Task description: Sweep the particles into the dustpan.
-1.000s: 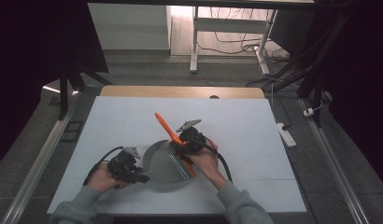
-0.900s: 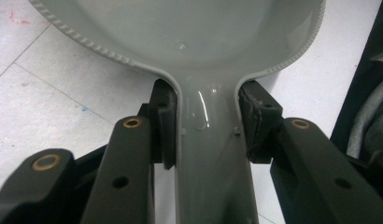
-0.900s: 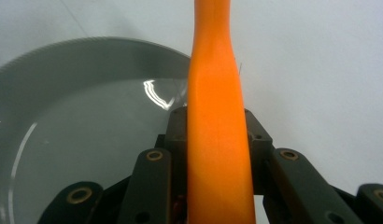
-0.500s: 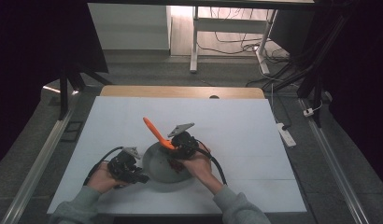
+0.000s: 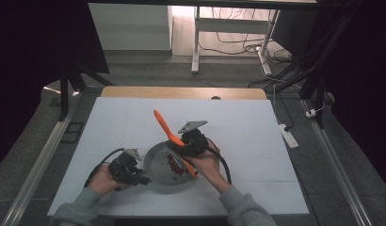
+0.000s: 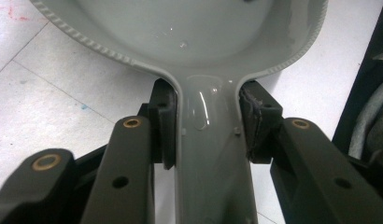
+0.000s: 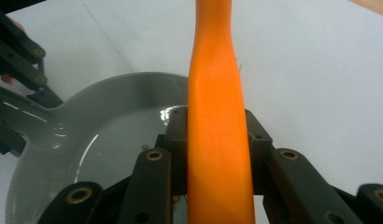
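White table [image 5: 257, 141], wooden far edge, dark room.

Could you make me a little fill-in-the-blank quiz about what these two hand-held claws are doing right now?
1. The left gripper is shut on the grey pan's ____.
2. The right gripper clamps a utensil whose colour is ____.
3. The small bits lying inside the pan are ____ in colour.
4. The pan rests on a ____ table.

Missing words: handle; orange; red; white
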Available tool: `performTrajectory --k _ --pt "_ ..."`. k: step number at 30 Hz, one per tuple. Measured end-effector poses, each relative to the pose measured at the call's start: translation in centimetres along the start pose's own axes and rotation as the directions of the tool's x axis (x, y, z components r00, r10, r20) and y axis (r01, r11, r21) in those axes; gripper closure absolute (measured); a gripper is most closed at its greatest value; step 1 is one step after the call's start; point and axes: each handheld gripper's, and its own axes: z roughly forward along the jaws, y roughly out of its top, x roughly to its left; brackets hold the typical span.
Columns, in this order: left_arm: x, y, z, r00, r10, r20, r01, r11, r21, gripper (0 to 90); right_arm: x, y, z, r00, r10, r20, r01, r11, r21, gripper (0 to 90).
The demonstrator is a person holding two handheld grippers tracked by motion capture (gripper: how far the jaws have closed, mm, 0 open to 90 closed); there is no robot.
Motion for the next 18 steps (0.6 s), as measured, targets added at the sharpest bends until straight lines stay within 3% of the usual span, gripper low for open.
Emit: performTrajectory --k 10,16,18 --pt "0.0 0.0 0.0 1.0000 -0.001 0.001 0.001 1.0000 0.002 61.9 -3.5 -0.7 -0.9 0.9936 0.077 0.082 -0.076 0.997 -0.011 70.3" --pt "0.0 0.0 0.1 1.0000 -0.003 -0.002 0.003 1.0000 0.000 61.8 -5.5 -1.0 -0.3 0.9859 0.112 0.124 -0.114 0.993 0.012 70.3" --pt "0.0 0.0 0.0 1.0000 0.000 0.000 0.000 1.0000 0.002 61.8 -5.8 -1.1 0.2 0.9849 0.104 0.138 -0.109 0.994 0.027 70.3"
